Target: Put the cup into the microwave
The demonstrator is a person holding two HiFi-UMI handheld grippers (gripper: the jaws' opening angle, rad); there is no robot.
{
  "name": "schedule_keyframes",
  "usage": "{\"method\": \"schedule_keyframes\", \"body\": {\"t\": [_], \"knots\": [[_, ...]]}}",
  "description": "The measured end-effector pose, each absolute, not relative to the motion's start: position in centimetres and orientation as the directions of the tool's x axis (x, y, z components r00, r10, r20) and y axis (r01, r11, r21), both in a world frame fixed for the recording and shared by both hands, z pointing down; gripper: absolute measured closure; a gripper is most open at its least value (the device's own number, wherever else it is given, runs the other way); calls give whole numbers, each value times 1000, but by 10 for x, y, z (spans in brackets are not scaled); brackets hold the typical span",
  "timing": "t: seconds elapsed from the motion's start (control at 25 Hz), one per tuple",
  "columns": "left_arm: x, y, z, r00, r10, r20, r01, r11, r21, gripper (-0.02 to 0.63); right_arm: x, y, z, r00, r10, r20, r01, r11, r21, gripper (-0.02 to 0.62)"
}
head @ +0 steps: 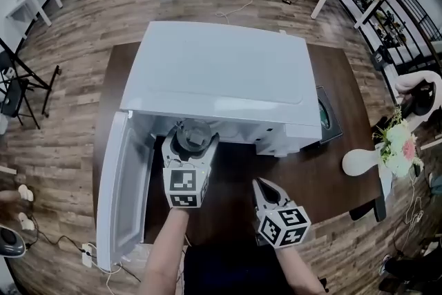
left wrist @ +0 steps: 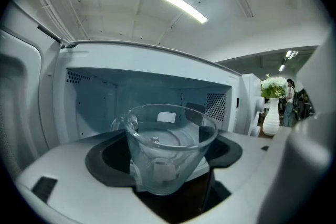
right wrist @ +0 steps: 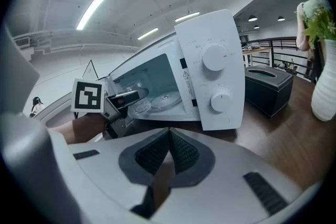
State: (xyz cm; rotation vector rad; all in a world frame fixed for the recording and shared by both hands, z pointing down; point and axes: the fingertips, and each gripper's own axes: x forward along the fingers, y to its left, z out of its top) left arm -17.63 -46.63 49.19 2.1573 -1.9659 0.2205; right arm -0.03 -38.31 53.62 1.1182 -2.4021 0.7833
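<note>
Left tool (head: 193,141): jaws closed on a clear glass cup (left wrist: 169,147), gripped low on its sides, upright, handle toward the left of the left gripper view. Cup sits at the mouth of the microwave (head: 221,72), the lit cavity open just behind it; cannot tell whether it has crossed the threshold. Glass turntable (right wrist: 164,98) lies inside the cavity, beyond the cup. Right tool (head: 264,188): jaws together, nothing between them, held lower centre of the head view, over the dark desk (head: 324,169) in front of the control panel with two knobs (right wrist: 214,56). Microwave door (head: 121,197) swung fully open, lower left. Black box (head: 330,117) just beside the microwave, right side. White vase with flowers (head: 387,148) at right edge.
</note>
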Motion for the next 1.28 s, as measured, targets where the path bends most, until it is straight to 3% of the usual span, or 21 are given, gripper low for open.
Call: {"method": "schedule_keyframes", "body": {"t": [1.28], "knots": [[-212,-543,520,74,-966,250,-996,-59,66,212,-2,-385,562,-572,-548,611,-808,507,-302,601]]}}
